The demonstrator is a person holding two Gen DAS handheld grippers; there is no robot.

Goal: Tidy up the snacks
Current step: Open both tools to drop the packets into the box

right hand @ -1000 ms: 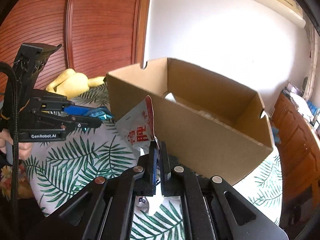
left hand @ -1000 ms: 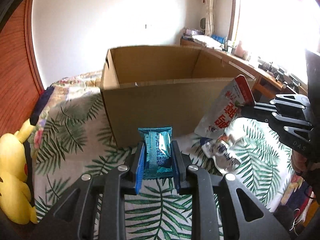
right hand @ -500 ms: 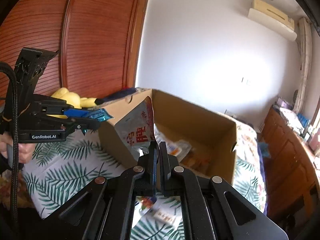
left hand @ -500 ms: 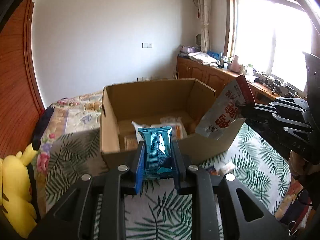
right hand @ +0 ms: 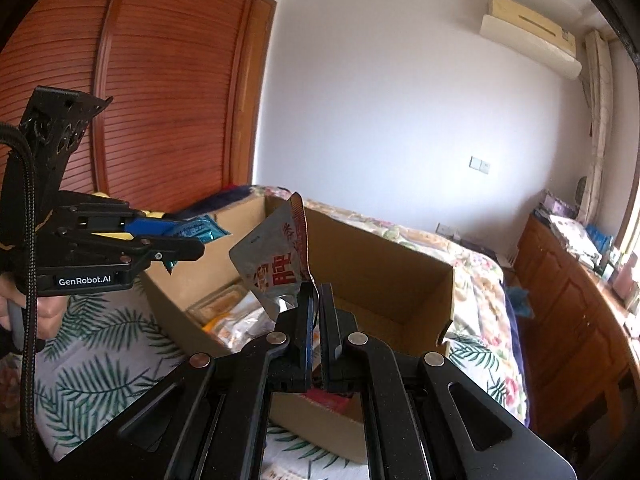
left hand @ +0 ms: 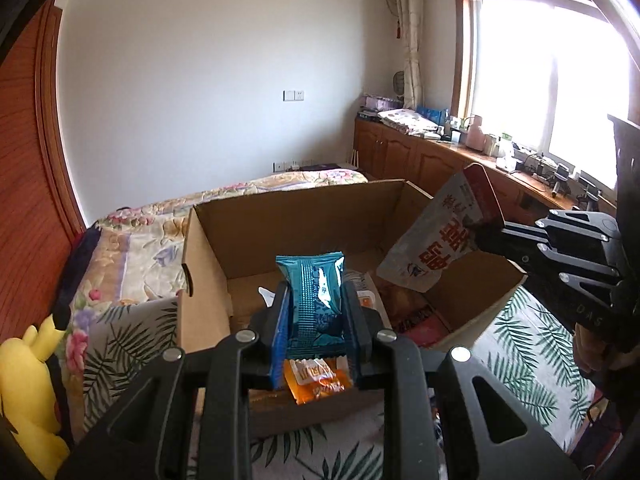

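Over the bed, the left tool (left hand: pixel 316 320) is gripping a teal packet (left hand: pixel 316 300) and the right tool (right hand: pixel 316 320) a silver pouch (right hand: pixel 272 260), both hanging directly above the open cardboard box (left hand: pixel 304 216).

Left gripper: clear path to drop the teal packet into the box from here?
Probably yes. The left gripper is shut on the teal packet above the open cardboard box; no flap covers the top. The right gripper, holding the white pouch, sits over the box's other side, apart.
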